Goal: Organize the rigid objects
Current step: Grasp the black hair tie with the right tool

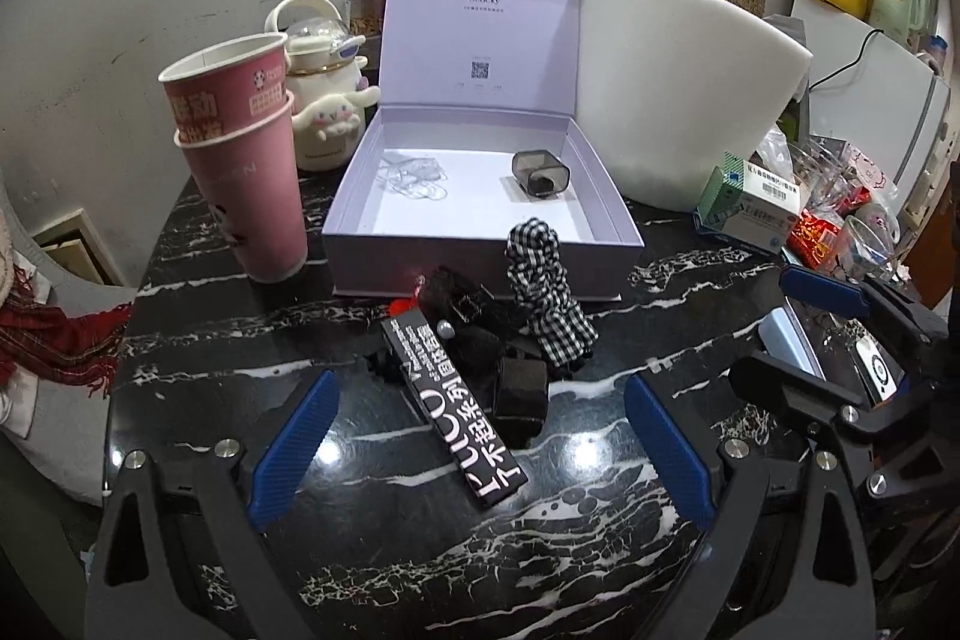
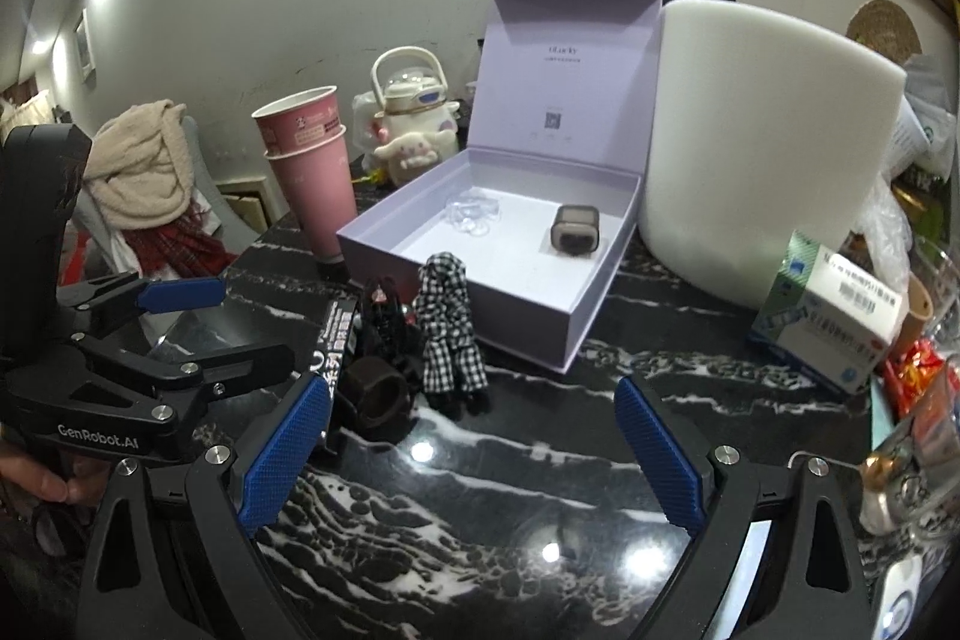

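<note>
I have both tongs released: left gripper (image 1: 480,436) straddles the flat black printed strap (image 1: 453,412) amid dark blocky pieces; right gripper (image 2: 474,454) hangs over bare glossy marble table (image 2: 480,520). Ahead stands one checked fabric figure (image 1: 543,292) against one open lilac cardboard box (image 1: 480,244) holding one smoky plastic case (image 1: 540,172). Two stacked pink paper cups (image 1: 240,160) sit forward-left.

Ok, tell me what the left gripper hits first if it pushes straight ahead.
Likely the long black printed strip: it already lies between the open left gripper fingers, with the small black cube just beyond. Height above the table is unclear.
</note>
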